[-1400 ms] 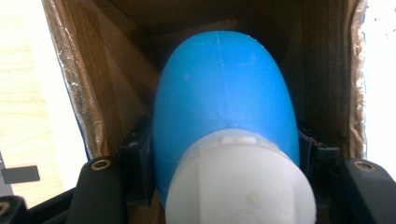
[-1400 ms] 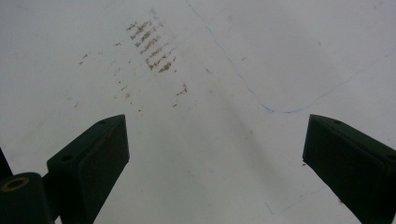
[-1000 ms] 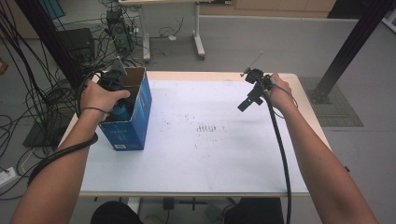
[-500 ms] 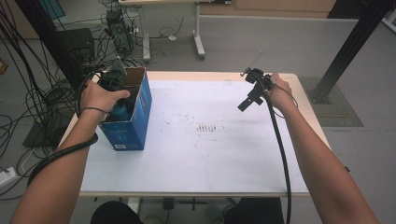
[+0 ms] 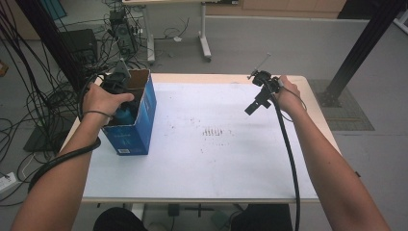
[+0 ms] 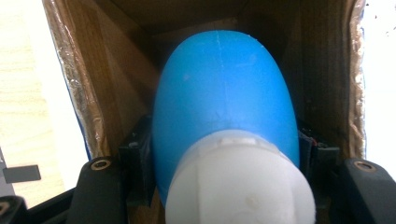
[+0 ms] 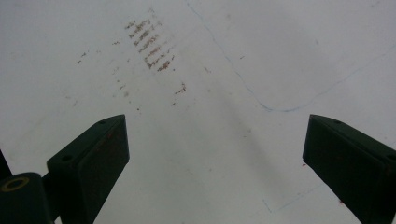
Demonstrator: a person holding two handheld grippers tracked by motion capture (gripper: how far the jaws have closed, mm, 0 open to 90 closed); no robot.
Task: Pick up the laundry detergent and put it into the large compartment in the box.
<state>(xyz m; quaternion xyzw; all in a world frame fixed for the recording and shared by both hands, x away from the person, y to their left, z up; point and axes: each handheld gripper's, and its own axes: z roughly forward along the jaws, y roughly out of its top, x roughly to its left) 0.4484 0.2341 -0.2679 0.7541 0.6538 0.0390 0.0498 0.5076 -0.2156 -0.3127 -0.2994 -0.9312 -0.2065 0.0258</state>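
Leftward, tongs [image 6: 224, 158] clamping blue bottle [image 6: 224, 102] inside box [image 5: 139, 120]; right tongs [image 7: 215, 168] spread

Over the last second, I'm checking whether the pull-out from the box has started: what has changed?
Nothing visibly changed. The left gripper stays down inside the blue box, jaws on either side of the blue bottle with its white cap. The right gripper stays open over the white table, holding nothing.
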